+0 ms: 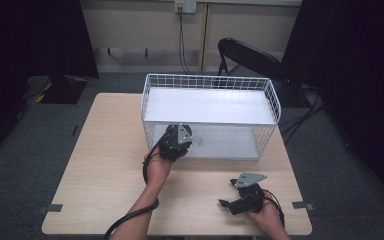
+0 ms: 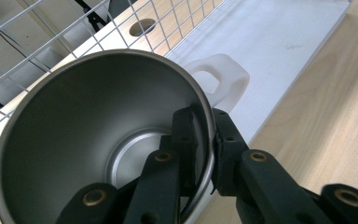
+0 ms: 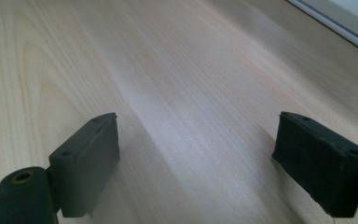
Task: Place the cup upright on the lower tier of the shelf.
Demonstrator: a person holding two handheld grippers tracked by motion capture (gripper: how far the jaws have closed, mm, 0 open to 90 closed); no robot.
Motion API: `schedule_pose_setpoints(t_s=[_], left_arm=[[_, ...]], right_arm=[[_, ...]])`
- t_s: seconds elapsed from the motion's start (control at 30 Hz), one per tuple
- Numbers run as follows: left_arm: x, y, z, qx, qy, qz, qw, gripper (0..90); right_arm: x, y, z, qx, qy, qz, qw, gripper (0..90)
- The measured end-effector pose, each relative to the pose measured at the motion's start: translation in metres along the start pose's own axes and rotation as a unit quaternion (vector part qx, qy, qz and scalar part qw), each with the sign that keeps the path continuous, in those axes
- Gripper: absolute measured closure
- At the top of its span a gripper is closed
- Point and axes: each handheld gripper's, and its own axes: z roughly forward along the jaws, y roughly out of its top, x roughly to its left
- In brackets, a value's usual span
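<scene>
A steel cup (image 2: 98, 121) with a white handle (image 2: 223, 79) is tilted, its mouth facing the left gripper view. My left gripper (image 2: 204, 135) is shut on its rim, one jaw inside and one outside. In the high view the left gripper (image 1: 178, 141) is at the front left of the white wire rack (image 1: 210, 117), at its lower shelf, and hides most of the cup. My right gripper (image 1: 228, 204) lies low over the wooden table (image 1: 105, 165) near the front right, jaws pointing left. It (image 3: 196, 154) stands open with only bare wood between the jaws.
The rack has a white upper board (image 1: 207, 106) and a white base board (image 2: 279, 37), with wire mesh (image 2: 51, 28) on its sides. A black chair (image 1: 250, 52) stands behind the table. Tape marks (image 1: 54, 207) sit at the front corners.
</scene>
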Motion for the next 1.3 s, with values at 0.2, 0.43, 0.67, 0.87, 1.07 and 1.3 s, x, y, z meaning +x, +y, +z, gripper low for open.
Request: schedule_pose_setpoints(t_s=[0.2, 0.43, 0.67, 0.87, 1.07, 1.3], left_arm=[[-0.001, -0.003, 0.002, 0.001, 0.001, 0.001, 1.0000, 81.9], [-0.001, -0.003, 0.001, -0.004, 0.012, 0.009, 0.9999, 80.2], [0.002, 0.001, -0.004, -0.025, 0.031, 0.017, 0.9991, 65.9], [0.002, 0.003, -0.005, -0.026, 0.034, 0.011, 0.9990, 56.2], [0.001, 0.006, -0.011, -0.032, 0.031, 0.010, 0.9990, 54.0], [0.001, 0.007, -0.021, -0.035, 0.023, 0.006, 0.9991, 51.6]], right_arm=[[0.000, 0.000, 0.000, 0.000, 0.000, 0.000, 1.0000, 13.0], [0.000, 0.000, 0.000, 0.000, 0.000, 0.000, 1.0000, 13.0], [0.000, 0.000, 0.000, 0.000, 0.000, -0.001, 1.0000, 13.0], [0.000, 0.000, 0.000, -0.001, 0.000, 0.000, 1.0000, 13.0], [0.000, 0.000, 0.000, 0.000, 0.000, -0.001, 1.0000, 13.0], [0.000, 0.000, 0.000, -0.001, 0.000, 0.000, 1.0000, 13.0]])
